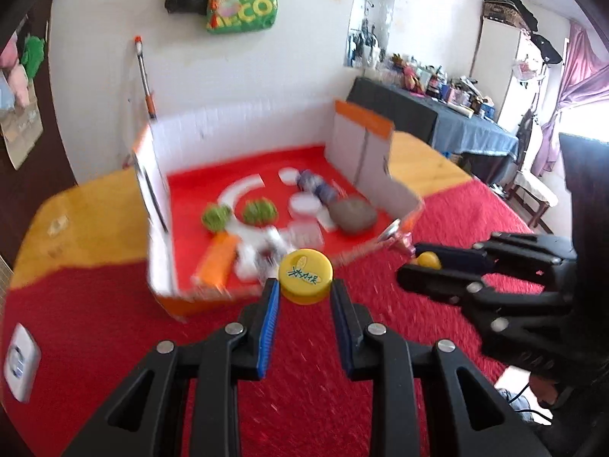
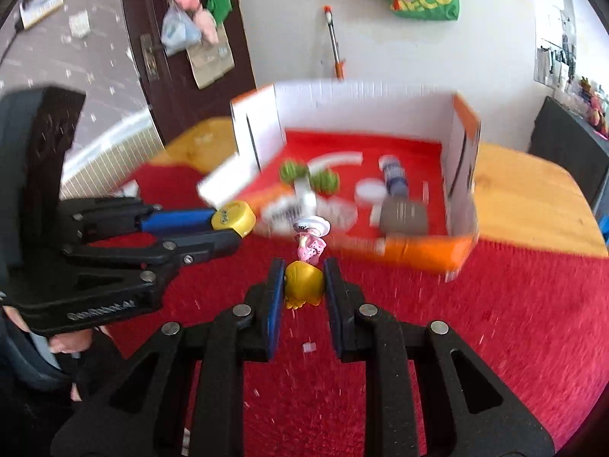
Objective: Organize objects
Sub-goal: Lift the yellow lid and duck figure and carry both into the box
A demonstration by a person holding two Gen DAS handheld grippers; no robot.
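My left gripper (image 1: 305,289) is shut on a yellow bottle cap (image 1: 305,276) and holds it above the red cloth, just before the front edge of the open cardboard box (image 1: 160,205). It also shows in the right wrist view (image 2: 233,228) with the cap (image 2: 234,219). My right gripper (image 2: 303,278) is shut on a small toy figure (image 2: 304,283) with a yellow base, pink body and white top. It shows at the right in the left wrist view (image 1: 413,268), near the box's front right corner.
The box (image 2: 462,175) holds two green balls (image 1: 217,218), an orange packet (image 1: 217,262), white lids (image 1: 304,203), a grey stone (image 1: 352,215) and a blue-white bottle (image 2: 394,175). A white device (image 1: 19,361) lies on the cloth at the left. The wooden table (image 2: 529,194) extends behind.
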